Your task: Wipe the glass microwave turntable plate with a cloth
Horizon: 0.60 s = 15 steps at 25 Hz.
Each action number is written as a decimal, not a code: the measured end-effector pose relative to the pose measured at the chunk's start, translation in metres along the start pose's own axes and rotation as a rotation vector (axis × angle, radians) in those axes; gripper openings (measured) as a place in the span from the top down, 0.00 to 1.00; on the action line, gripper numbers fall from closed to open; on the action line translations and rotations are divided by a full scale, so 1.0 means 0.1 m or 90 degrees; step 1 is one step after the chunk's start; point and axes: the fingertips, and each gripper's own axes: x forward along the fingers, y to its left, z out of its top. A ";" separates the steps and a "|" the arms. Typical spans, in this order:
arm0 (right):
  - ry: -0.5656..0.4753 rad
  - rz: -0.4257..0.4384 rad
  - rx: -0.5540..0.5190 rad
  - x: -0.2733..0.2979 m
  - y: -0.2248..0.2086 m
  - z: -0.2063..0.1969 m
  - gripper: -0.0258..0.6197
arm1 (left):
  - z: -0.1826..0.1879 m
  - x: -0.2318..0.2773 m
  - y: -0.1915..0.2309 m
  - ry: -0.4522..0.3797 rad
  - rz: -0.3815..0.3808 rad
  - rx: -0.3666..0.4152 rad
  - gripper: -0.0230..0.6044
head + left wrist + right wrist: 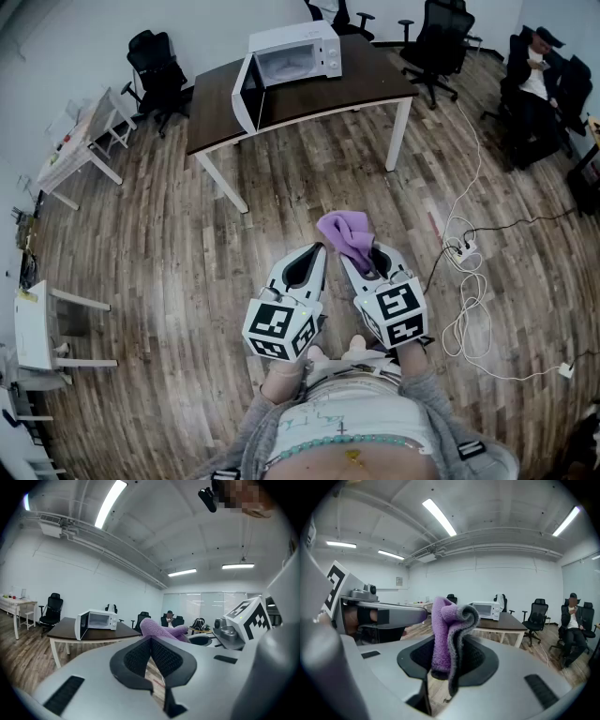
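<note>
Count: one cloth (pixel 345 234), one microwave (pixel 298 52).

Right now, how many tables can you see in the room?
3: dark table under the microwave, long white table upper left, small white table lower left. More may be hidden.

Microwave (pixel 291 58) on desk (pixel 375 84), well ahead. Left gripper (pixel 317 251) just left of right gripper (pixel 364 253); cloth (pixel 345 234) between right gripper's jaws. Cables (pixel 466 309) on floor (pixel 187 244), right.
</note>
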 end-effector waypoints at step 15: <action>0.005 0.062 -0.015 -0.10 -0.25 -0.16 0.77 | -0.15 0.19 -0.19 0.007 0.022 -0.005 0.95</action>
